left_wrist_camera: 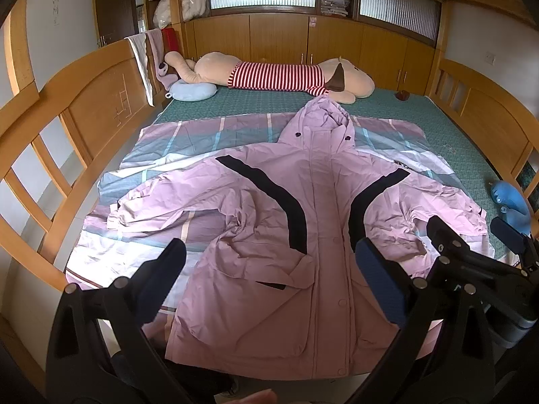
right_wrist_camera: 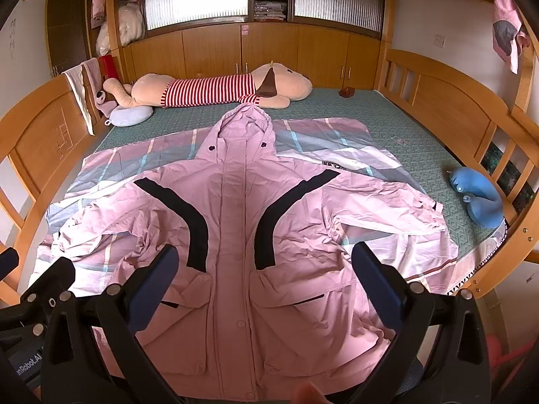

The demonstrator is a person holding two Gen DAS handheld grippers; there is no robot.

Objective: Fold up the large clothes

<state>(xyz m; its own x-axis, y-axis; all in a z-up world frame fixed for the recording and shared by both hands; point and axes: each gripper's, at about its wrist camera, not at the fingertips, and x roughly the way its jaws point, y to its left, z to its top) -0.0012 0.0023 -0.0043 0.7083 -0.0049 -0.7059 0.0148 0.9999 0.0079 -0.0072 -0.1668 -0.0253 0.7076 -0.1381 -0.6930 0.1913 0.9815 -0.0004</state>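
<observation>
A large pink hooded jacket with curved black stripes lies face up on a plaid sheet, sleeves spread to both sides, hood pointing away. My left gripper hovers open above the jacket's lower left half, nothing between its fingers. My right gripper hovers open above the lower front, also holding nothing. In the left wrist view the right gripper shows at the right edge. At the left edge of the right wrist view part of the left gripper is visible.
A long plush dog in a striped shirt lies along the far side of the green mattress. A blue neck pillow rests at the right rail. Another pale pillow lies far left. Wooden rails enclose the bed.
</observation>
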